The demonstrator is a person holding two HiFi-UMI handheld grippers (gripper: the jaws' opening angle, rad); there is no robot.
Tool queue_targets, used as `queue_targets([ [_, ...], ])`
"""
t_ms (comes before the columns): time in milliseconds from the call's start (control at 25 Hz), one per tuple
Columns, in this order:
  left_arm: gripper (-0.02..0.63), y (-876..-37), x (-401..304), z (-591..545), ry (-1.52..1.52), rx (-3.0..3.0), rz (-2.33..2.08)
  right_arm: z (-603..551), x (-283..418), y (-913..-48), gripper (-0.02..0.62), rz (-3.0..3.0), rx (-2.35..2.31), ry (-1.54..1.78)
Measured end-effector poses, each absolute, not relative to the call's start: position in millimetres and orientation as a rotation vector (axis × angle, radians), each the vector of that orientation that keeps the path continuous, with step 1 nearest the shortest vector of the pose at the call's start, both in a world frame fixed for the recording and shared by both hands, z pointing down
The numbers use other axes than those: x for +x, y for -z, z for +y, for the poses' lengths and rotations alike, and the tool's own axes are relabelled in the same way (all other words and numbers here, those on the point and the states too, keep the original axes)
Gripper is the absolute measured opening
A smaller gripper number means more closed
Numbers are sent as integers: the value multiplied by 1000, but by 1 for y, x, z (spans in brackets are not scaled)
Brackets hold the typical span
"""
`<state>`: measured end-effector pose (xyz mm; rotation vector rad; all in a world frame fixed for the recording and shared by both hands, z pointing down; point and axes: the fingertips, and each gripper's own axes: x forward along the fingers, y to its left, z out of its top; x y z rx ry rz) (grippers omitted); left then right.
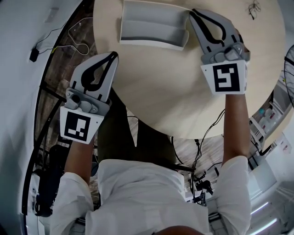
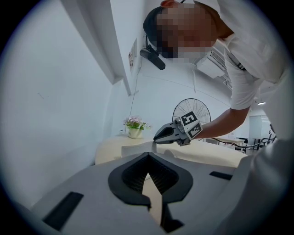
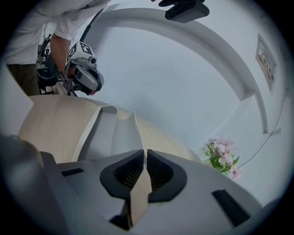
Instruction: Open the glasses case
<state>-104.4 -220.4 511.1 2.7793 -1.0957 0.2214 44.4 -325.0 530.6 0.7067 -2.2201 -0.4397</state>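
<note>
Glasses case (image 1: 151,27) comes last. Nearest, the left gripper (image 1: 114,55) hangs at the table's (image 1: 161,92) near-left edge, jaws closed and empty. The right gripper (image 1: 193,12), closed to a slit and empty, is farther, over the table's right. The case lies open at the table's far side.

The round pale wooden table (image 1: 151,92) is being looked down on steeply by the head camera, from above and behind both tools. Each gripper camera is being carried close behind its own jaws, low over the tabletop. The grey left gripper (image 1: 113,55) and grey right gripper (image 2: 155,137) are being caught in each other's views. The open pale grey glasses case (image 1: 151,27), ahead of both jaw tips, is being shared by all three views.
</note>
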Motion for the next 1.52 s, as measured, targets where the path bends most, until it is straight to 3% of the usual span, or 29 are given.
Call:
queue_targets([
  [720,14,-475,-108,-195,-229,2780,-1146,-298,43,-464,75,-2373,829,403],
  [920,14,-414,-103,-198,-50,2724,-1282,-267,46,-389,56,-2572,939,316],
  [1160,14,-336,-86,-158,-41,2705,-1371,-208,85,-285,35,-2784,1145,171],
  [1520,14,-246,-59,-101,9,2671,-1465,-114,143,-235,31,-2914,1254,70],
])
